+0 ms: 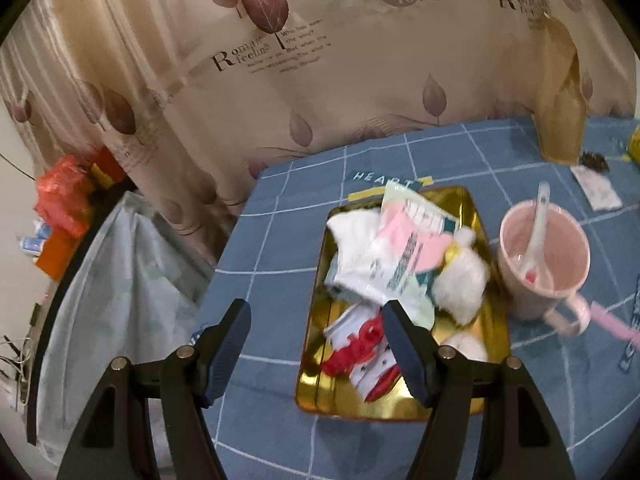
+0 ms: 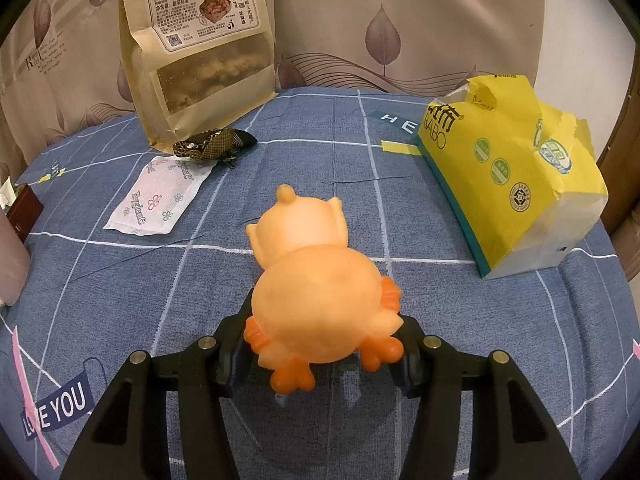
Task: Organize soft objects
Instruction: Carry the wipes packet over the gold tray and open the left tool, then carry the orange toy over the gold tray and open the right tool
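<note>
Orange squishy duck (image 2: 316, 280) sitting between right gripper (image 2: 320, 344) jaws, gripped at rump, long axis running straight ahead, head pointing away; gold tray (image 1: 494, 316) of soft things lying ahead of left gripper (image 1: 316, 348), jaws gaping, holding nothing.

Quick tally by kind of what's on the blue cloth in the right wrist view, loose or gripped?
Soft toys: 1, the orange squishy duck, in the right gripper
Snack bags: 1, the brown kraft bag
Tissue packs: 1, the yellow pack
Sachets: 1, the white wipe packet
Cloth pieces: 1, the dark fabric piece
Total: 5
</note>
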A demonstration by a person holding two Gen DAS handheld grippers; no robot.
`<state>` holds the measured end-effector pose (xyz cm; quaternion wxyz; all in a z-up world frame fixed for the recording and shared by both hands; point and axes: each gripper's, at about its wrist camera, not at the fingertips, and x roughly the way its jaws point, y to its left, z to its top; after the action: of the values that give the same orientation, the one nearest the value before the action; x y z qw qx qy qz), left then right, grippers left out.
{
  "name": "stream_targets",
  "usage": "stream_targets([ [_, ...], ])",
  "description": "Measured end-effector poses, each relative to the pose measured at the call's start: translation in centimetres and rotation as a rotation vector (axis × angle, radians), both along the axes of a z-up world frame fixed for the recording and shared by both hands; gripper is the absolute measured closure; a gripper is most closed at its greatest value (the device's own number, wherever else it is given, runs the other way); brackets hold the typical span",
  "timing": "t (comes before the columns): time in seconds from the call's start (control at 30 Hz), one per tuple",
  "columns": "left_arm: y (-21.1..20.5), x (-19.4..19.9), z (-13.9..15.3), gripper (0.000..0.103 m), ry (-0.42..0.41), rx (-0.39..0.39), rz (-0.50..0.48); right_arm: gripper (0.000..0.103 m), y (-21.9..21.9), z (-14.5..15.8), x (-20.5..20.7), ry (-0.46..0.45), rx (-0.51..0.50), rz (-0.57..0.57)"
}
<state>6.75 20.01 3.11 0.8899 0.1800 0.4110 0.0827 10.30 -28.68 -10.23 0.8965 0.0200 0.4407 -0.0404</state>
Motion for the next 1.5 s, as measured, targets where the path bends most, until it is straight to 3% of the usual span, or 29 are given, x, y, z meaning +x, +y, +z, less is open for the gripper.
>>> stream_targets([
  [0.33,0.7,-1.4,-3.0,0.033,0.005,-0.136,0.05,0.055,1.1,0.6,-0.3,0.003,-0.072,-0.02],
  [0.73,5.3,-2.0,-2.8,0.033,-0.056,-0.244,0.185,0.055,4.6,4.4,-1.1,-0.057,-0.056,0.0],
  [1.07,7.9,-2.3,-3.0,0.033,-0.069,-0.281,0.268,0.055,13.9,10.6,-1.5,-0.152,0.001,0.218],
  [1.5,10.8,-2.6,-3.1,0.033,-0.081,-0.295,0.373,0.055,29.8,12.5,-2.8,-0.16,0.07,0.592],
])
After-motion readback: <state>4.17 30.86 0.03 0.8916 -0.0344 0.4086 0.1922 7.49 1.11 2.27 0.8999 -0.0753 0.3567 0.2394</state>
